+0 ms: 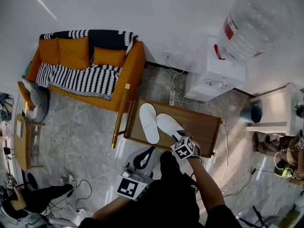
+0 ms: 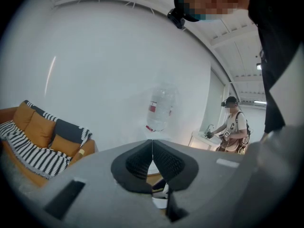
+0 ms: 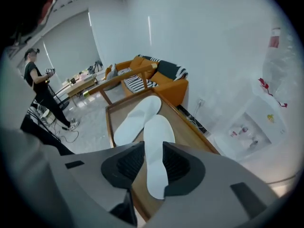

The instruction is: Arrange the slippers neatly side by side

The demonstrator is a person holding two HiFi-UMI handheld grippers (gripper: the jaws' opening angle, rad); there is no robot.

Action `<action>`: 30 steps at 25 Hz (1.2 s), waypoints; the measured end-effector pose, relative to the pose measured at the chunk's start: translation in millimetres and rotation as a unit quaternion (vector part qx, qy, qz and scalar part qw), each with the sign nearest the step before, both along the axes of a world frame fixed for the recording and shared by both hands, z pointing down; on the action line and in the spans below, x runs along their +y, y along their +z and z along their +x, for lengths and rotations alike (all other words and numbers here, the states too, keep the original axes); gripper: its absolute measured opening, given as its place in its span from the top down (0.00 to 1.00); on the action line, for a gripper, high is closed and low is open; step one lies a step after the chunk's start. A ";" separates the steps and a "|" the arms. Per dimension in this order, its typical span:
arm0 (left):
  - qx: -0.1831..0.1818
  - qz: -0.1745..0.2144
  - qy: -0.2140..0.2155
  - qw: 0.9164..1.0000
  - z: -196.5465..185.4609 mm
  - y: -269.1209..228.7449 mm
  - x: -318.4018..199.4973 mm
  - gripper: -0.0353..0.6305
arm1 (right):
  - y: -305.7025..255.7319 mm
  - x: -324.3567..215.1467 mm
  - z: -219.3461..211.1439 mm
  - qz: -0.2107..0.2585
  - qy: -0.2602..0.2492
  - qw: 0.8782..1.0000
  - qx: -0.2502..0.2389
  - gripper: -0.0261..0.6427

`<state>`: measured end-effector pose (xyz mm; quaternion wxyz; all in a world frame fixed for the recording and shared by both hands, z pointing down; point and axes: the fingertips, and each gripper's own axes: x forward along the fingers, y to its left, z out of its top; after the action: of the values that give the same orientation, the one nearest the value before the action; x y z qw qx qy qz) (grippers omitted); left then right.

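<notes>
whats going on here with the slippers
A person with a gripper in each hand is tidying two white slippers on a low wooden table. The right gripper hovers at the heel of the nearer slipper, jaws open, not gripping. The left gripper is shut, empty, held back. The other slipper lies beside it, heels splayed apart.

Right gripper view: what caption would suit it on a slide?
Open hand-held gripper framing the heel of one white slipper, its mate alongside, on a wooden table.
</notes>
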<state>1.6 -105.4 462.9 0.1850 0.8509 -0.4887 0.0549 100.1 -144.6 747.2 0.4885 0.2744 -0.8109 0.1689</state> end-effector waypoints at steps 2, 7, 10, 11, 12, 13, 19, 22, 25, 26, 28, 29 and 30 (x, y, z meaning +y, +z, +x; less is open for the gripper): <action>-0.001 -0.002 -0.002 1.000 0.4 1.9 -0.2 0.92 | 16.2 -1.3 1.5 -0.005 -0.019 1.000 0.021 0.81; -0.003 -0.012 -0.010 1.000 -1.3 9.5 -0.6 0.92 | 40.5 -7.9 1.4 -0.014 -0.052 0.997 0.047 0.79; -0.001 -0.015 -0.015 1.000 -2.4 12.6 -2.3 0.92 | 51.5 -11.5 -0.8 -0.019 -0.067 0.996 0.057 0.79; 0.000 -0.015 -0.016 1.000 -2.4 13.4 -2.8 0.92 | 54.7 -11.9 -1.9 -0.022 -0.072 0.995 0.059 0.79; 0.000 -0.016 -0.017 1.000 -2.4 14.0 -3.4 0.92 | 57.1 -12.5 -3.2 -0.024 -0.076 0.995 0.061 0.79; 0.000 -0.016 -0.018 1.000 -2.4 14.4 -4.2 0.92 | 59.1 -13.2 -4.7 -0.026 -0.081 0.994 0.063 0.79; 0.002 -0.020 -0.026 0.999 -5.8 15.1 -9.7 0.92 | 71.8 -15.2 -6.0 -0.035 -0.091 0.992 0.080 0.83; 0.002 -0.021 -0.027 0.999 -8.5 15.6 -11.3 0.92 | 72.5 -15.5 -7.2 -0.039 -0.088 0.992 0.078 0.86; 0.005 -0.022 -0.028 0.999 -10.0 15.7 -10.8 0.92 | 71.2 -14.3 -7.4 -0.039 -0.086 0.992 0.078 0.89; 0.006 -0.021 -0.028 0.999 -10.1 15.6 -10.5 0.92 | 70.7 -13.8 -7.0 -0.040 -0.083 0.993 0.077 0.89; 0.006 -0.019 -0.026 0.999 -10.0 15.2 -9.8 0.92 | 69.2 -12.6 -5.7 -0.044 -0.071 0.994 0.074 0.90; 0.006 -0.019 -0.025 0.999 -10.0 15.1 -9.6 0.92 | 68.3 -12.4 -4.7 -0.045 -0.064 0.994 0.073 0.91; 0.006 -0.018 -0.024 1.000 -10.0 14.7 -9.6 0.92 | 67.2 -12.4 -3.5 -0.046 -0.058 0.995 0.072 0.91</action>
<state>-8.4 -114.9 477.6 0.2044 0.8359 -0.5066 0.0540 96.6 -157.0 814.4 0.5666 0.2158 -0.7795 0.1571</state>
